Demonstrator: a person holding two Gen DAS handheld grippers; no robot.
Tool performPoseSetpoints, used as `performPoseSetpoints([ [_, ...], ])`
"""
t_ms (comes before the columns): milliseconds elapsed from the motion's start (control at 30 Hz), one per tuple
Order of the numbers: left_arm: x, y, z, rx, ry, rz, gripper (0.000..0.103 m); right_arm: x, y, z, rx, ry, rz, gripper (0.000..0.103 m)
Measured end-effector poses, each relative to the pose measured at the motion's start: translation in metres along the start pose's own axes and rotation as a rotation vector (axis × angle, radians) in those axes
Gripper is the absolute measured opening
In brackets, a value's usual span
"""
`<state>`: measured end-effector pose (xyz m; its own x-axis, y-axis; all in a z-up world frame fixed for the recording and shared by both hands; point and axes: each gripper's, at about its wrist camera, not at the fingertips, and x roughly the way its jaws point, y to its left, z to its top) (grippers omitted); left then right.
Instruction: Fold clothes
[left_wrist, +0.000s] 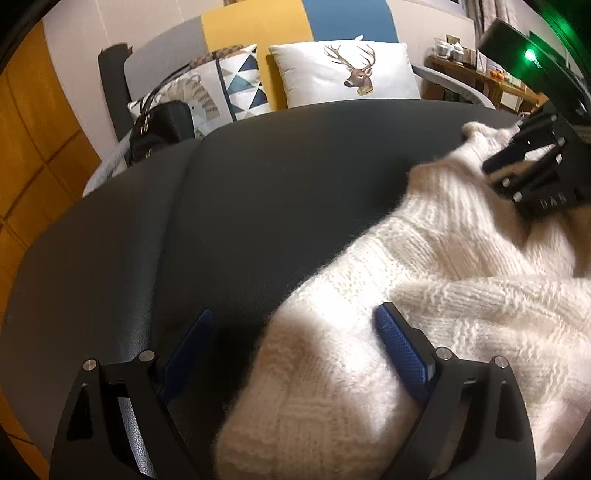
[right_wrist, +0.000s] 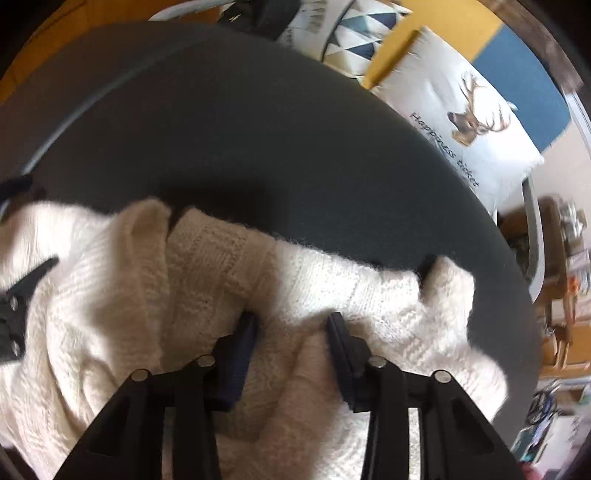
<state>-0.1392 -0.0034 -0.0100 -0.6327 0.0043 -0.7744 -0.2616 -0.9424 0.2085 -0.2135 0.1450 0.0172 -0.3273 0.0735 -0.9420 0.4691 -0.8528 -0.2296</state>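
Observation:
A white knitted sweater (left_wrist: 436, 266) lies crumpled on a dark grey padded surface (left_wrist: 258, 177). My left gripper (left_wrist: 295, 328) stands open and wide over the sweater's near left end; a thick roll of knit lies between its blue pads (left_wrist: 402, 350), and the left pad is clear of the cloth. My right gripper (left_wrist: 504, 149) sits on the far right part of the sweater. In the right wrist view the right gripper (right_wrist: 293, 326) points steeply down, with a raised fold of the sweater (right_wrist: 207, 266) pinched between its two fingers. The picture there is blurred.
Behind the padded surface are a deer-print cushion (left_wrist: 347, 74), a triangle-pattern cushion (left_wrist: 243, 85) and a black handbag (left_wrist: 162, 125). A wooden shelf with small items (left_wrist: 480, 77) stands at the far right. Wooden floor (left_wrist: 33, 129) shows at the left.

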Motion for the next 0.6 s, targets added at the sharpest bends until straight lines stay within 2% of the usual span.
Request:
performPoseSetpoints([
  [67, -0.003, -0.011, 0.000, 0.053, -0.033, 0.022, 0.075, -0.005, -0.003, -0.003, 0.011, -0.028, -0.056, 0.020],
  [100, -0.004, -0.017, 0.000, 0.084, -0.049, 0.042, 0.074, -0.006, -0.008, -0.005, 0.024, -0.040, -0.099, 0.009],
  [133, -0.004, -0.021, 0.001, 0.113, -0.065, 0.068, 0.074, -0.008, -0.016, -0.009, 0.045, -0.048, -0.140, 0.006],
  [200, -0.002, -0.022, 0.002, 0.128, -0.072, 0.092, 0.074, -0.005, -0.042, -0.023, 0.141, -0.035, -0.154, 0.006],
  [300, 0.001, -0.018, 0.005, 0.108, -0.058, 0.081, 0.075, 0.001, -0.087, -0.056, 0.308, -0.009, -0.145, 0.006],
  [367, 0.005, -0.018, 0.007, 0.101, -0.055, 0.082, 0.075, 0.002, -0.108, -0.072, 0.400, -0.024, -0.112, 0.006],
  [433, 0.010, -0.020, 0.010, 0.097, -0.055, 0.087, 0.076, 0.001, -0.118, -0.082, 0.467, -0.072, -0.055, 0.008],
  [500, 0.012, -0.022, 0.011, 0.115, -0.064, 0.095, 0.076, -0.007, -0.119, -0.084, 0.467, -0.100, -0.031, 0.009],
  [600, 0.019, -0.027, 0.016, 0.185, -0.096, 0.123, 0.078, -0.052, -0.114, -0.101, 0.517, -0.233, 0.042, 0.014],
])
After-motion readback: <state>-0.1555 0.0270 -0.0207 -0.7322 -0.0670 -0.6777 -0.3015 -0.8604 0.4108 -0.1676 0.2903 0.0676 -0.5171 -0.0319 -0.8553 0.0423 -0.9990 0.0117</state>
